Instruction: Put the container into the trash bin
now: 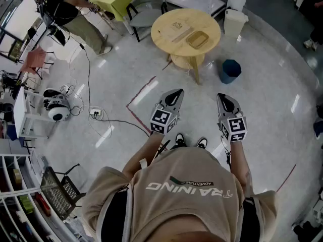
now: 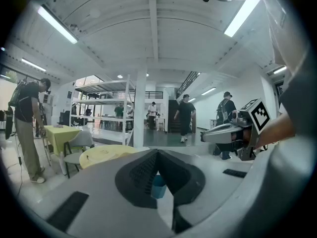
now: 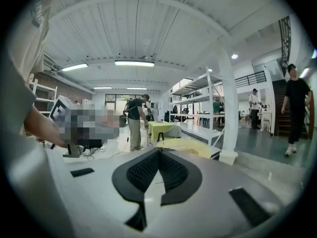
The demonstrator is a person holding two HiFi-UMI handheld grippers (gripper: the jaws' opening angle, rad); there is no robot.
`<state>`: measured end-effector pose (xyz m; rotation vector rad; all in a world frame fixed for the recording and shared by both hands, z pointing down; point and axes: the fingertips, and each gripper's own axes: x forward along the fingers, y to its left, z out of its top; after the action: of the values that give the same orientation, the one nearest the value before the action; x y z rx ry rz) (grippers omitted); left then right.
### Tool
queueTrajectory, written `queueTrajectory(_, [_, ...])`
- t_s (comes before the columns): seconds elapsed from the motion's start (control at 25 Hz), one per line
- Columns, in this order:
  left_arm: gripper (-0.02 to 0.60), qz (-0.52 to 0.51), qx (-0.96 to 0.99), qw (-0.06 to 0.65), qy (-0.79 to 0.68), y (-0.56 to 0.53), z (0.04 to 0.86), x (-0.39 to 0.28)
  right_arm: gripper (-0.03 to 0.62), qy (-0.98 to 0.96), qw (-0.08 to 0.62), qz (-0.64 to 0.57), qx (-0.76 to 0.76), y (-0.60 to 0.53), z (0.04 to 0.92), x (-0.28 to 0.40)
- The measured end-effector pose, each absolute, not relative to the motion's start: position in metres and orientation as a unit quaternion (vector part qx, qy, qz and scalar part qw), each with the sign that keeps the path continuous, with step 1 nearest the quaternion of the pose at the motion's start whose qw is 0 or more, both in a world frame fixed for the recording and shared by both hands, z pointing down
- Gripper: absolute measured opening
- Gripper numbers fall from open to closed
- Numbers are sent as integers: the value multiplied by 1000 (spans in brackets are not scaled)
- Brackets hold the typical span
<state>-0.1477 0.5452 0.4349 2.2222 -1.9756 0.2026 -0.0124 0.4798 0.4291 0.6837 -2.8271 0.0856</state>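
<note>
My left tool (image 1: 177, 93) and right tool (image 1: 221, 96) hang closed, empty; shallow tan container (image 1: 198, 39) on round wooden surface (image 1: 162, 37) at twelve o'clock, dark blue trash bin (image 1: 230, 70) at one. Arriving shut, they could shove it off.

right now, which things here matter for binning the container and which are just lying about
Job:
container, on the table
blue bin, likely the trash bin
left gripper
right gripper

Lying about:
white bin
board on the table
chair
power strip
crate
</note>
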Motion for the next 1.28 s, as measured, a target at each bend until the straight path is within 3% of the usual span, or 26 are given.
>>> queueTrajectory(1.28, [9, 55, 784, 98, -611, 541, 446, -203, 3, -945, 141, 42, 293, 490, 443, -53])
